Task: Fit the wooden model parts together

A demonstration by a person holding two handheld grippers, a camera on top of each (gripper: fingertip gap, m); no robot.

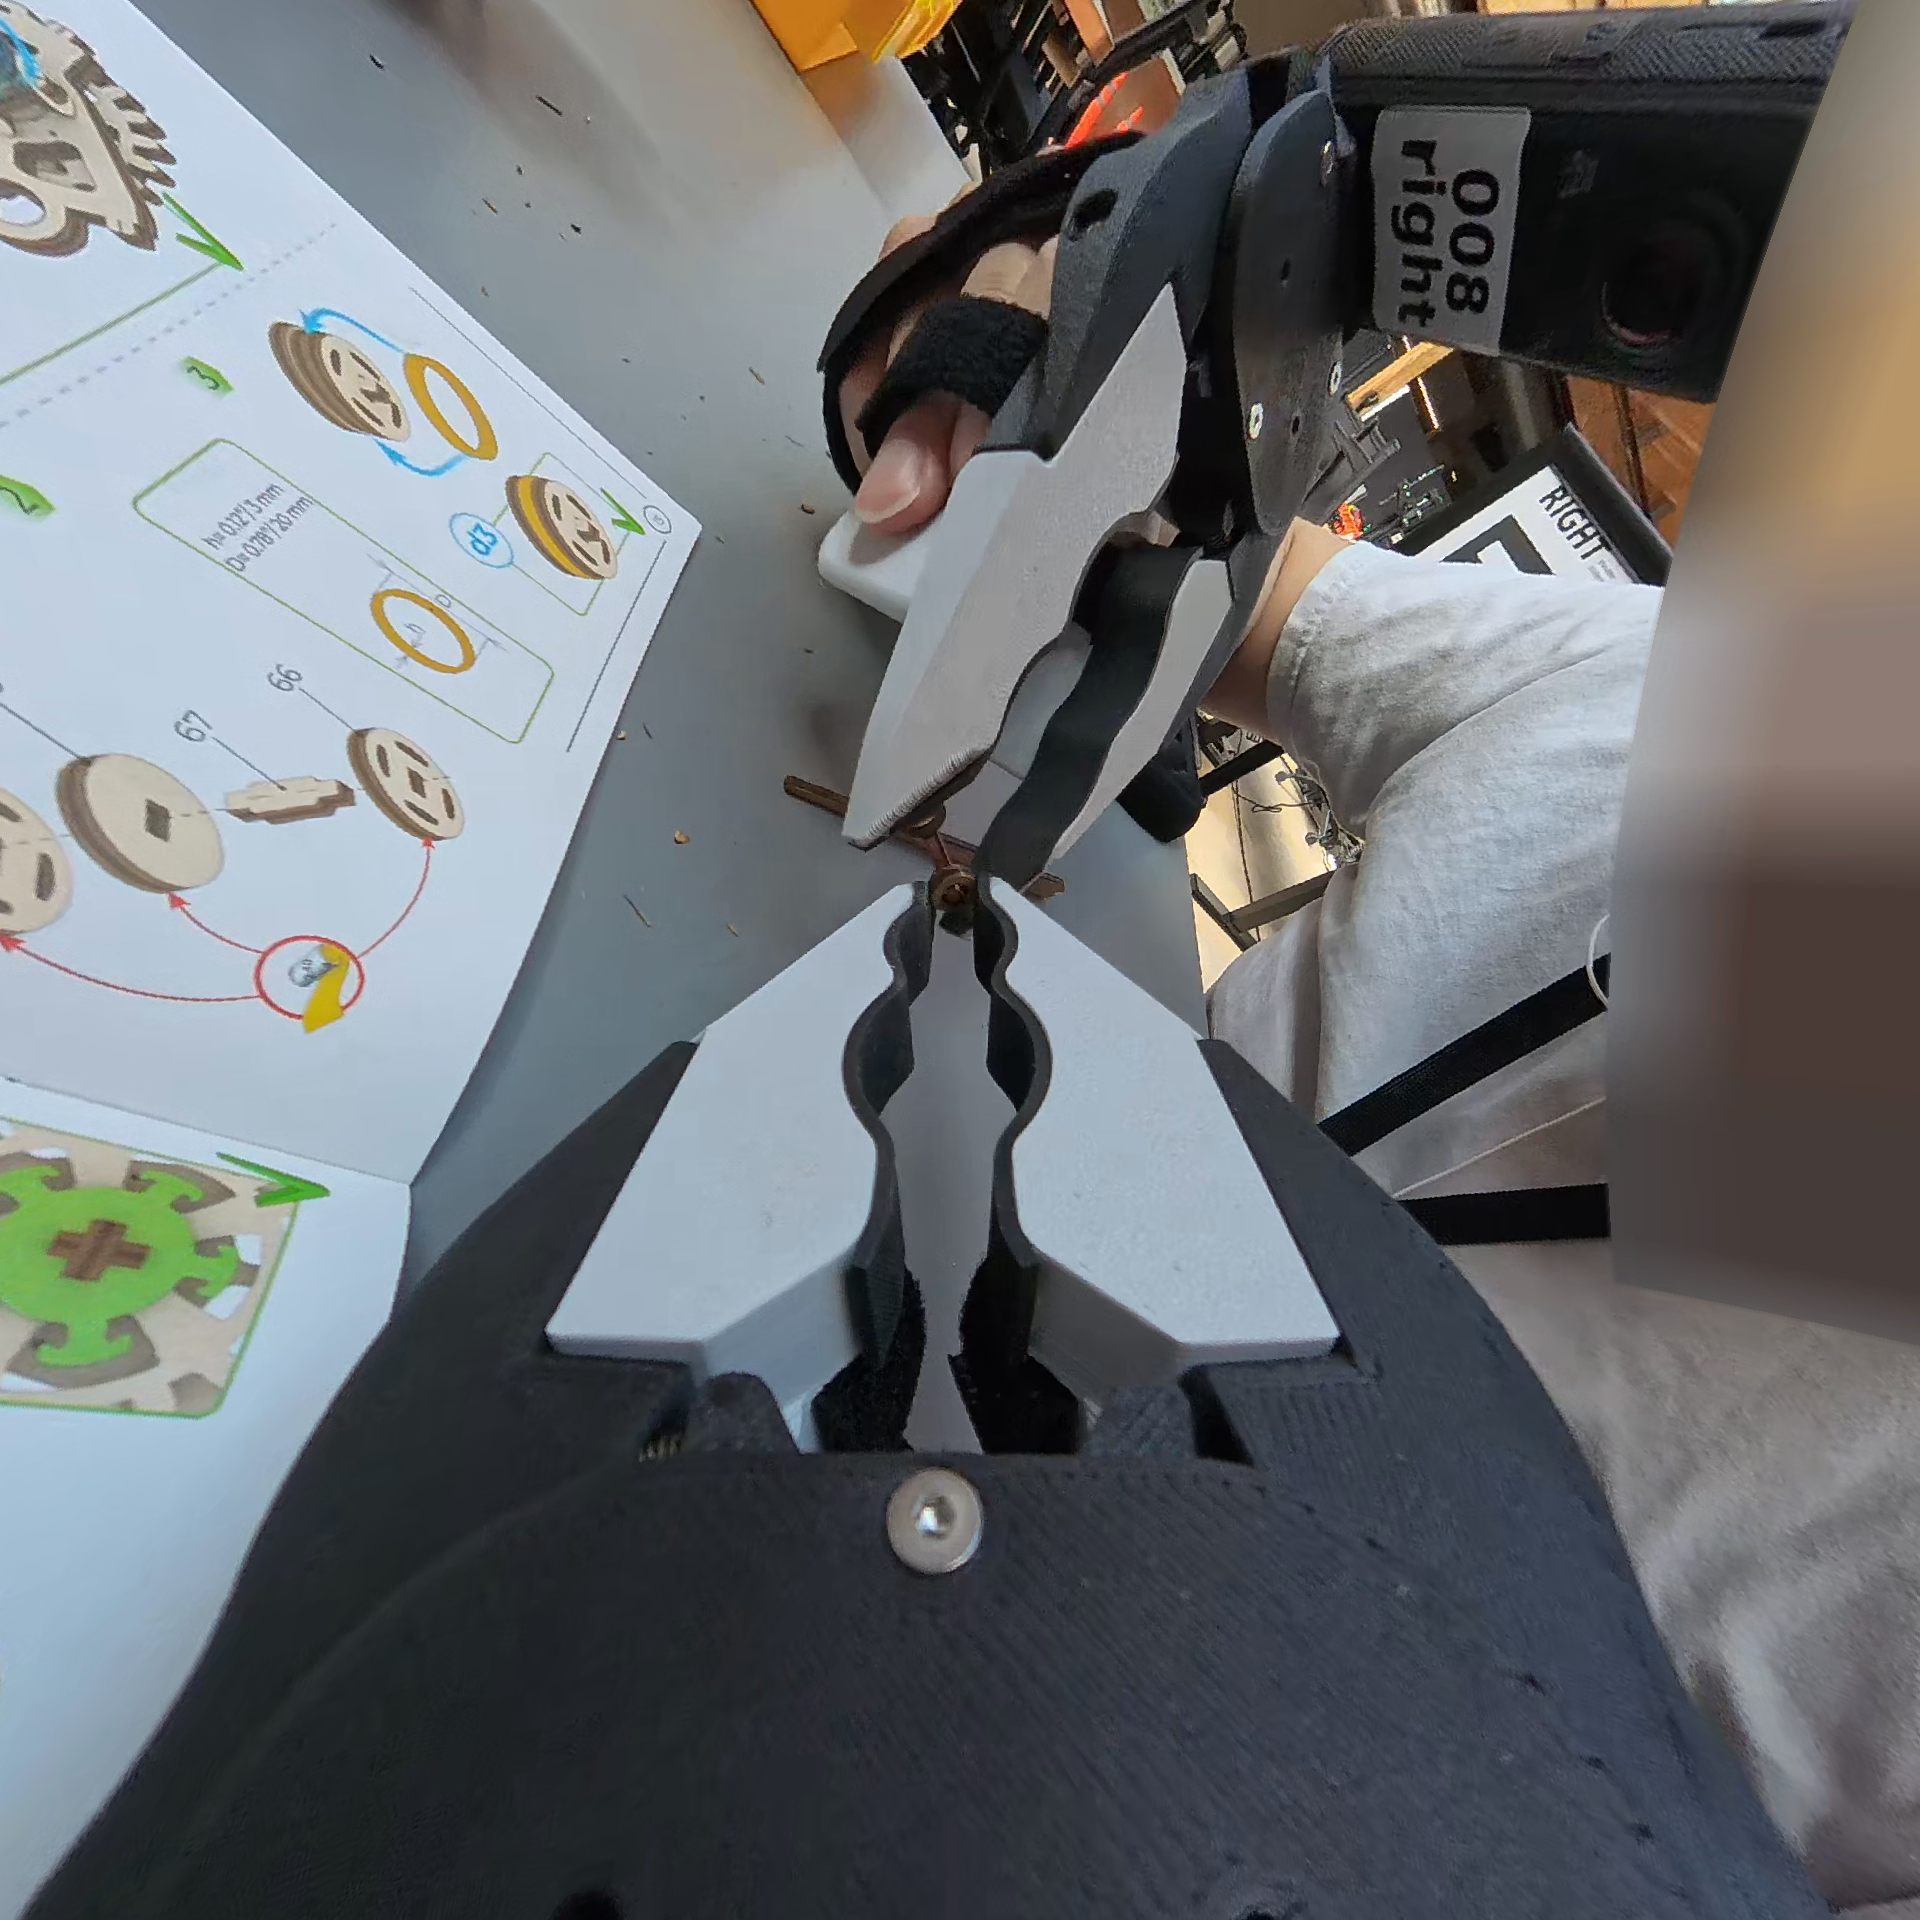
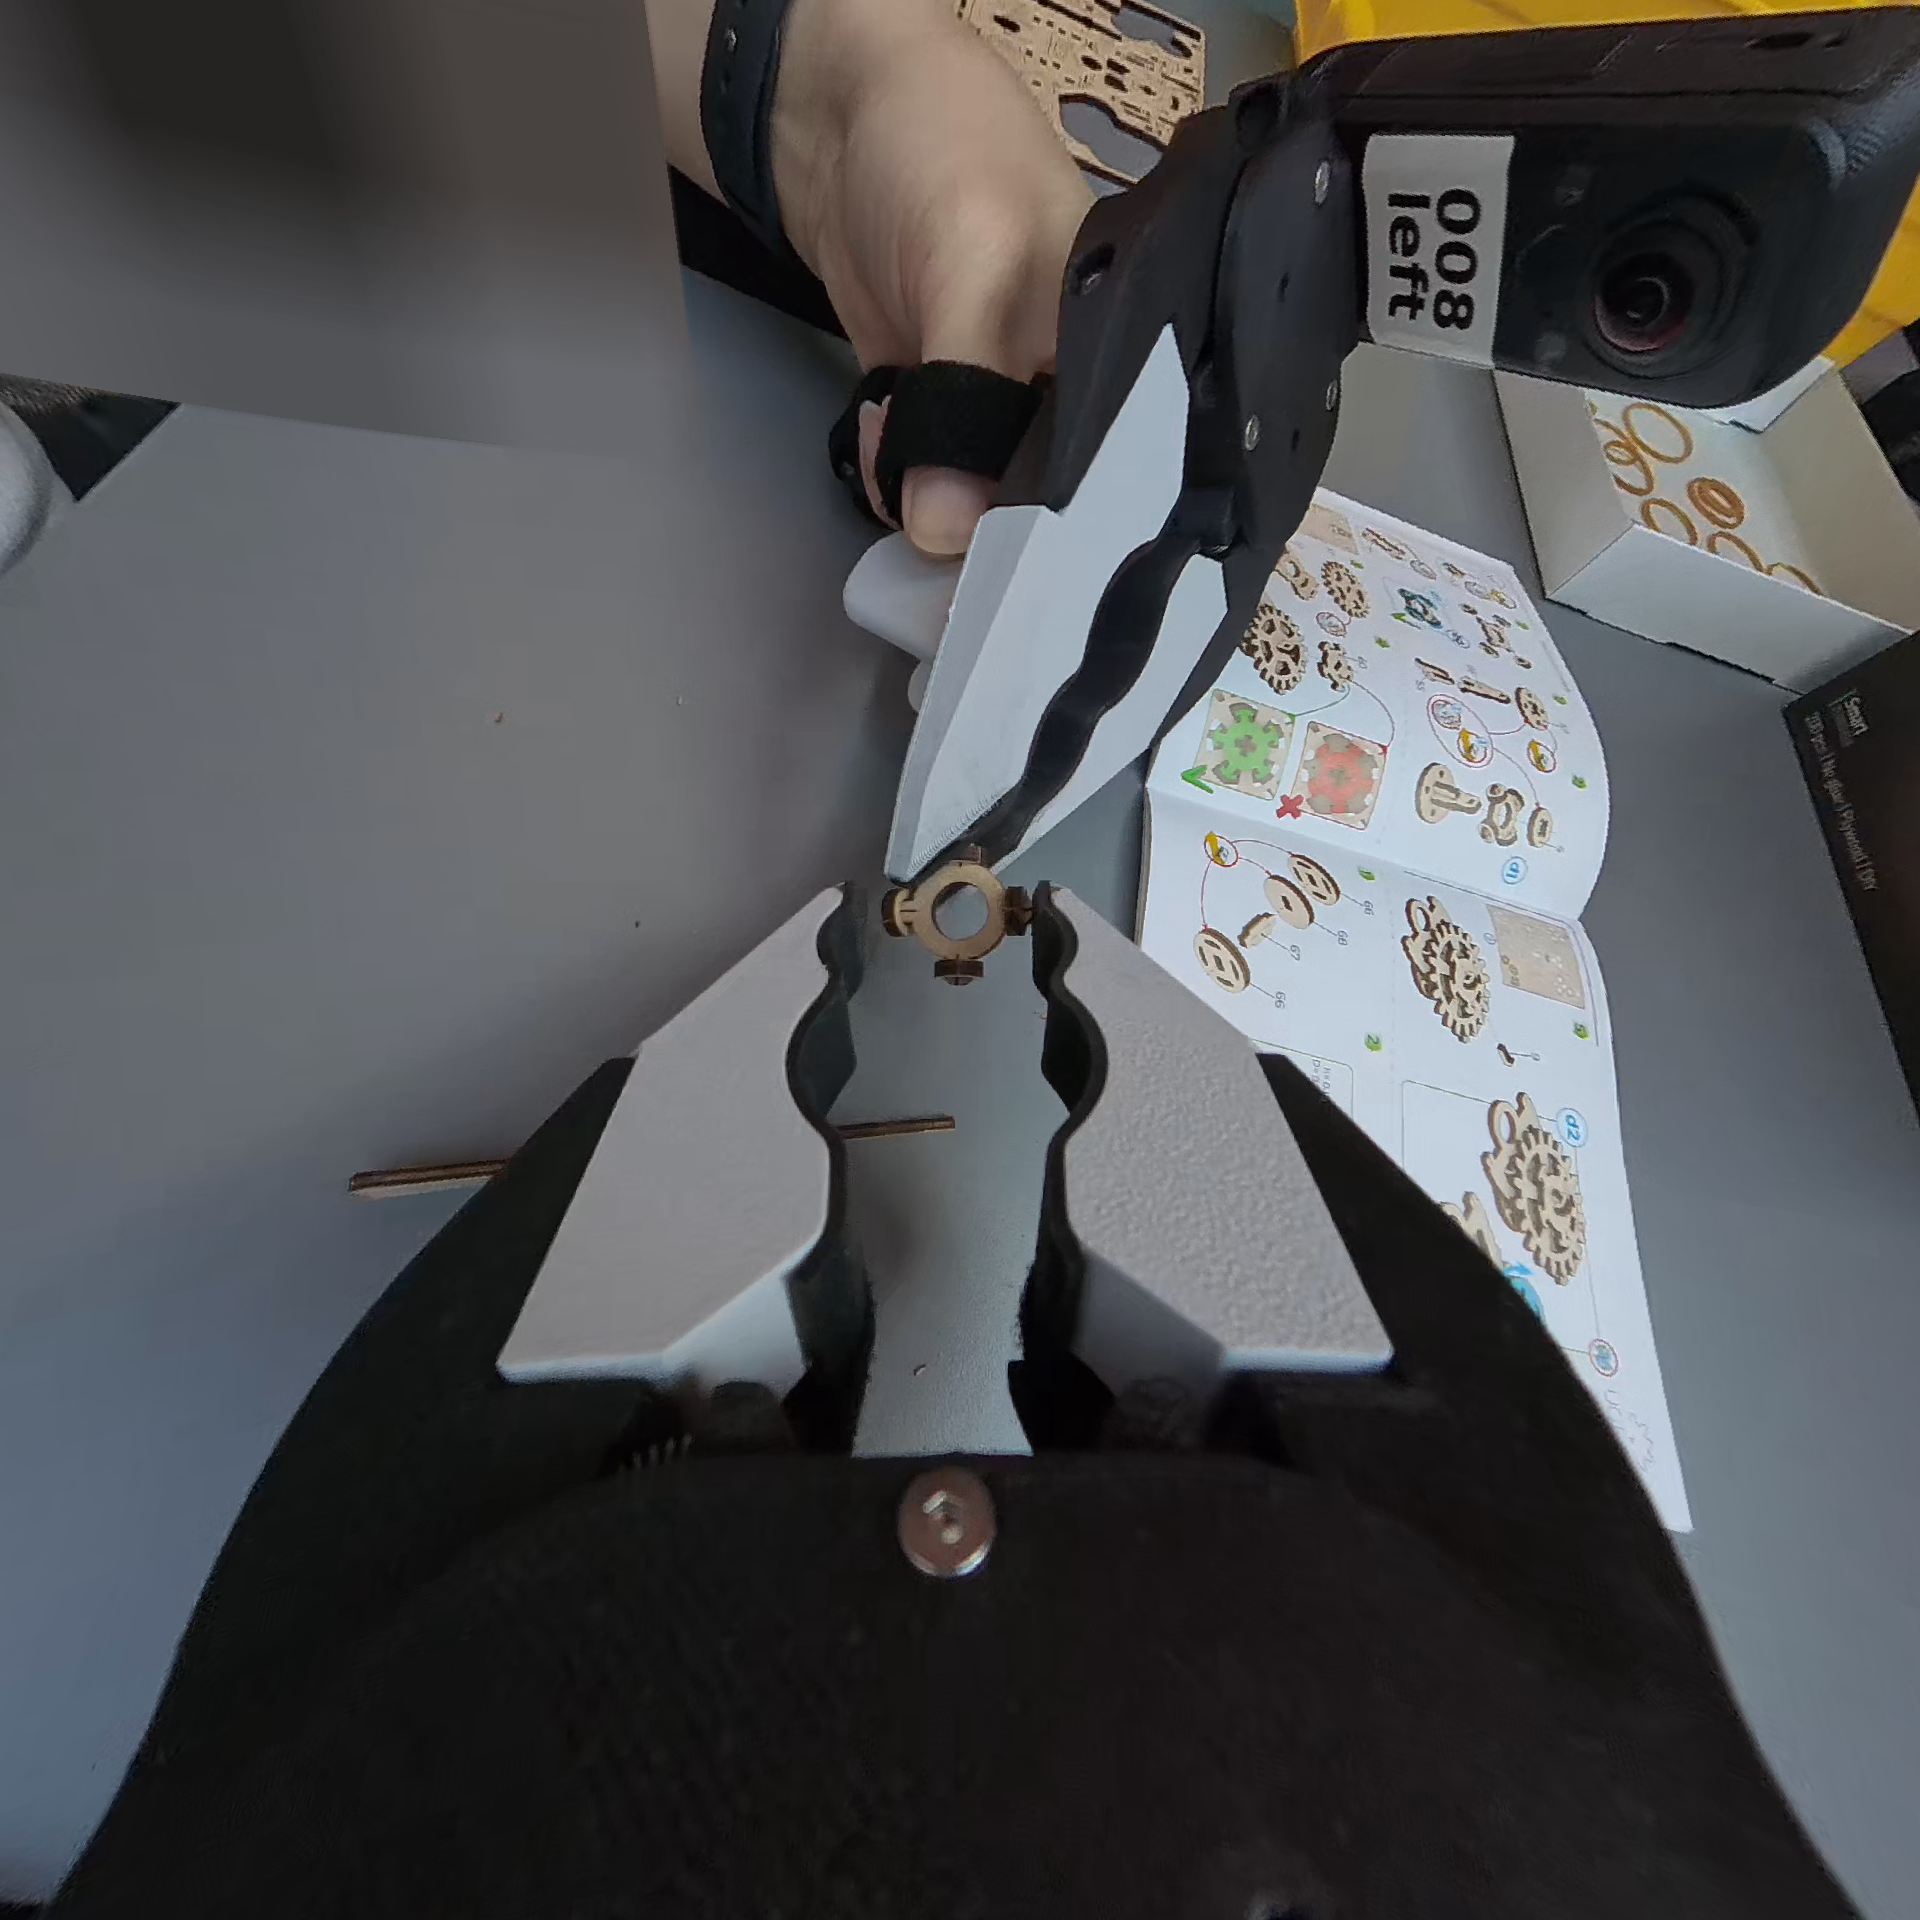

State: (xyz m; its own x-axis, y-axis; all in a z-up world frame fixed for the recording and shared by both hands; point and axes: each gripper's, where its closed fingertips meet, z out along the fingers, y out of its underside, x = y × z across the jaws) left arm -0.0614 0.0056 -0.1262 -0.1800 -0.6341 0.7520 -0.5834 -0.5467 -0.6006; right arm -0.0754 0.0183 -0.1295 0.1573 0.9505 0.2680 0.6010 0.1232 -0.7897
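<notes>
A small wooden ring (image 2: 914, 906) with short pegs around its rim hangs above the grey table. My right gripper (image 2: 948, 906) is shut on it, its fingertips pressing on the side pegs. My left gripper (image 2: 951, 852) comes down from above and is shut on the peg at the ring's top edge. In the left wrist view the ring (image 1: 954, 891) shows edge-on between my left gripper's tips (image 1: 956, 896), with the right gripper (image 1: 940, 831) closed just above it. A thin wooden stick (image 2: 644, 1153) lies flat on the table below, also seen in the left wrist view (image 1: 816, 792).
An open instruction booklet (image 2: 1403, 883) lies on the table, to the left in the left wrist view (image 1: 312, 623). A white box of golden rings (image 2: 1662, 499), a black box (image 2: 1860, 862) and a punched wooden sheet (image 2: 1091, 62) sit farther back. The table edge (image 1: 1164, 862) is close. The grippers are tip to tip, or close to it.
</notes>
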